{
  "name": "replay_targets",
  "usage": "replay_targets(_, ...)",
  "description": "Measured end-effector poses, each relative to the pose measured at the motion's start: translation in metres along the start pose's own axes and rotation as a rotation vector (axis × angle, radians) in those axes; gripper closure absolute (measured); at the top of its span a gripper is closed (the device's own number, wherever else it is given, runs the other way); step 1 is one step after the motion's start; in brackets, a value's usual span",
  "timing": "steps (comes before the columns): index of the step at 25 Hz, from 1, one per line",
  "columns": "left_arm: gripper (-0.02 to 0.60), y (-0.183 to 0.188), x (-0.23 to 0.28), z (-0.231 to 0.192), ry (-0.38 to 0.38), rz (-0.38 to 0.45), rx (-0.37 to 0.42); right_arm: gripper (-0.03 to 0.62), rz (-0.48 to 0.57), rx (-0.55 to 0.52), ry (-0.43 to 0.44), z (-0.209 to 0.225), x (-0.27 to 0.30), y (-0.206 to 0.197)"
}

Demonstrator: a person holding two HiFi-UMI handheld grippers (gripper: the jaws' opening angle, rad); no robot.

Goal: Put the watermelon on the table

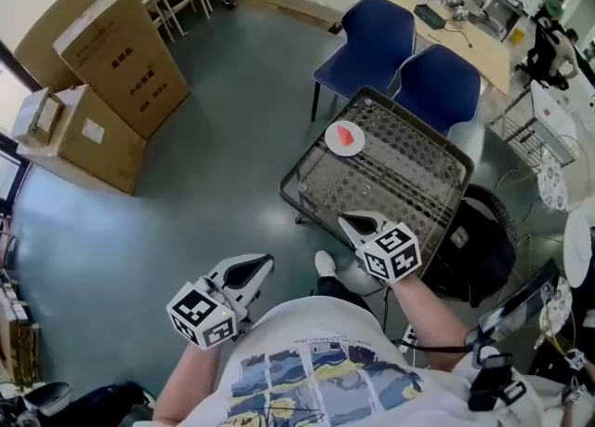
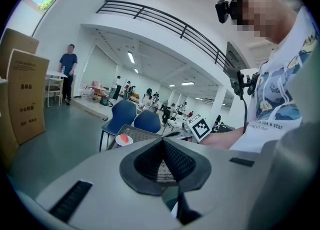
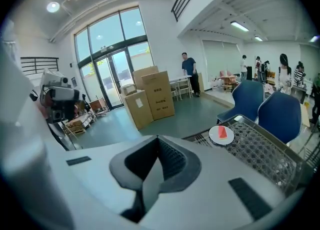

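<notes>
At the far left stand cardboard boxes [image 1: 121, 62], well apart from the work. Next comes the left gripper [image 1: 262, 263], held low near the person's body over bare floor. Its own view shows the dark pads [image 2: 179, 162] closed together with nothing between them. Further right is the mesh-topped table [image 1: 404, 174], and on its far left corner sits a white plate [image 1: 330, 146] carrying the red watermelon [image 1: 348, 137] slice. The slice lies on the plate, not on the table top itself, so I judge the task to be at its very start, in the approach and before any grasp. The right gripper [image 1: 346, 220] hovers over the table's near edge, with the whole mesh top between it and the plate. Its pads [image 3: 172, 161] also meet and hold nothing. It points roughly toward the plate, so it looks the likelier one to do the picking (though either could reach it). The next move calls for carrying a gripper across the table to the plate, parting its jaws, and closing them on the slice. It then has to lift the slice clear of the plate and set it down on bare mesh beside it. Two blue chairs [image 1: 372, 39] stand just behind the table.
</notes>
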State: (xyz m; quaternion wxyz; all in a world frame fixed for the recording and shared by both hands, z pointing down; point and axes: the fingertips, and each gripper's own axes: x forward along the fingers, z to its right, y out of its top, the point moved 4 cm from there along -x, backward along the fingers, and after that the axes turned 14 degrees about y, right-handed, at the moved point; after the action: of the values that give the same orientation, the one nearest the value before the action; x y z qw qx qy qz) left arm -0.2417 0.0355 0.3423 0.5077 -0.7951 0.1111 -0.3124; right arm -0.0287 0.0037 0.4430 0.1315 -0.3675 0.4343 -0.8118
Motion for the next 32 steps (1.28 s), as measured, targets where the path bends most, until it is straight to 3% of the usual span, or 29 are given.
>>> replay_targets(7, 0.572, -0.012, -0.049, 0.017, -0.020, 0.043, 0.015, 0.585, 0.077, -0.067, 0.029, -0.085, -0.024, 0.007)
replay_targets(12, 0.572, -0.039, -0.083, 0.032, -0.024, 0.030, 0.014, 0.585, 0.103, -0.098, 0.046, -0.134, -0.033, -0.008)
replay_targets(20, 0.572, -0.066, -0.120, 0.044, -0.015, 0.042, -0.016, 0.585, 0.073, -0.146, 0.109, -0.205, -0.040, -0.032)
replay_targets(25, 0.572, -0.073, -0.128, 0.049, -0.012, 0.052, -0.020, 0.585, 0.072, -0.195, 0.128, -0.228, -0.039, -0.036)
replay_targets(32, 0.572, -0.074, -0.122, 0.052, -0.018, 0.053, -0.008, 0.585, 0.086, -0.203, 0.138, -0.230, -0.039, -0.035)
